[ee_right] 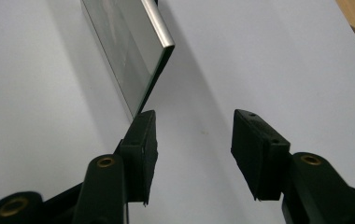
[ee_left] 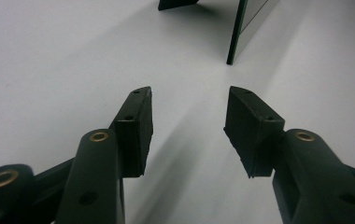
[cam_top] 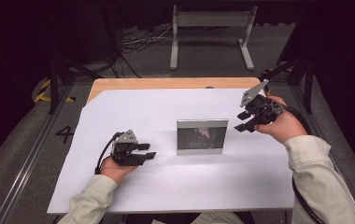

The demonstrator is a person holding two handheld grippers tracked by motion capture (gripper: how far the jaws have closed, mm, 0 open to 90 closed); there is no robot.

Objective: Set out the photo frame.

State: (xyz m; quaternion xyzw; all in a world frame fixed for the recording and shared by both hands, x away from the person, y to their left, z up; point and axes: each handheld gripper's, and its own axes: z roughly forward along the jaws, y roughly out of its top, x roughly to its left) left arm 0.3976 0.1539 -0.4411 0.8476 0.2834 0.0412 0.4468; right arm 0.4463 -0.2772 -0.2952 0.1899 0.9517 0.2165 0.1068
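Both claws, left (cam_top: pixel 148 150) and right (cam_top: pixel 242 121), wide open and empty beside upright picture frame (cam_top: pixel 202 136), its glass too dark to read.

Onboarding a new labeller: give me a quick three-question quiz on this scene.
1. True or false: the picture frame stands upright on the white sheet.
2. Which is closer to the frame: A) left gripper B) right gripper?
3. What do the grippers hold?

Key: 1 true. 2 B. 3 Nothing; both are open and clear of the frame.
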